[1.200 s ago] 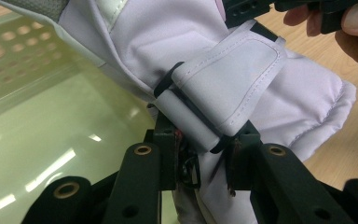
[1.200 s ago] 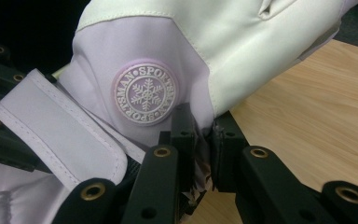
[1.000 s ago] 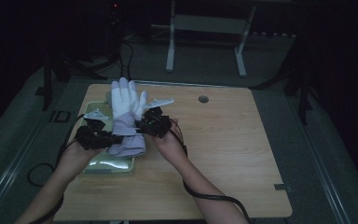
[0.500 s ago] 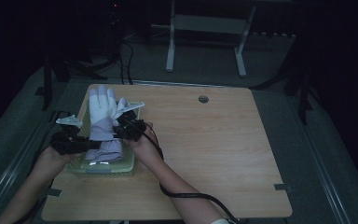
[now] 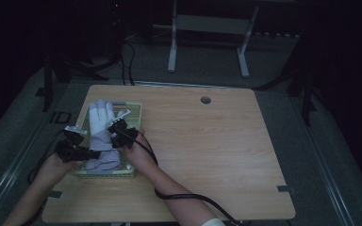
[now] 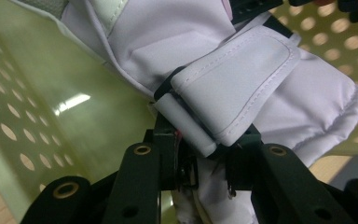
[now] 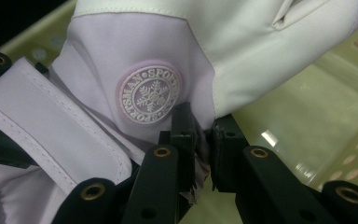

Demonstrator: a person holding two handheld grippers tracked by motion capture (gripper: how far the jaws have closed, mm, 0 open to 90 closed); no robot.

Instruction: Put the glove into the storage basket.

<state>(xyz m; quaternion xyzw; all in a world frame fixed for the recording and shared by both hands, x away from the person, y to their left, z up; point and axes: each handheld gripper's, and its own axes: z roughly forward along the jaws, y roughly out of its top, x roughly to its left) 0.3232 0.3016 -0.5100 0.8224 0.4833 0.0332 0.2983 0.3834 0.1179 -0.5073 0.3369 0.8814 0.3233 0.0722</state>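
A pale lilac and white ski glove (image 5: 102,136) hangs over a pale green perforated basket (image 5: 134,111) at the table's left. My left gripper (image 5: 92,153) grips its cuff from the left. In the left gripper view the jaws are shut on the glove (image 6: 242,93) beside its wrist strap (image 6: 233,88). My right gripper (image 5: 118,133) clamps the glove's right edge. Its jaws, in the right gripper view, pinch the fabric under a round snowflake badge (image 7: 151,93), with the basket's wall (image 7: 307,121) behind.
The wooden table (image 5: 226,155) has a cable hole (image 5: 205,100) near its far edge. A black cable (image 5: 188,197) trails from my right gripper across the table's front. A metal stand (image 5: 207,28) is on the dark floor beyond the table.
Both grippers have carried the glove left and down, from above the basket's right side to over the basket itself.
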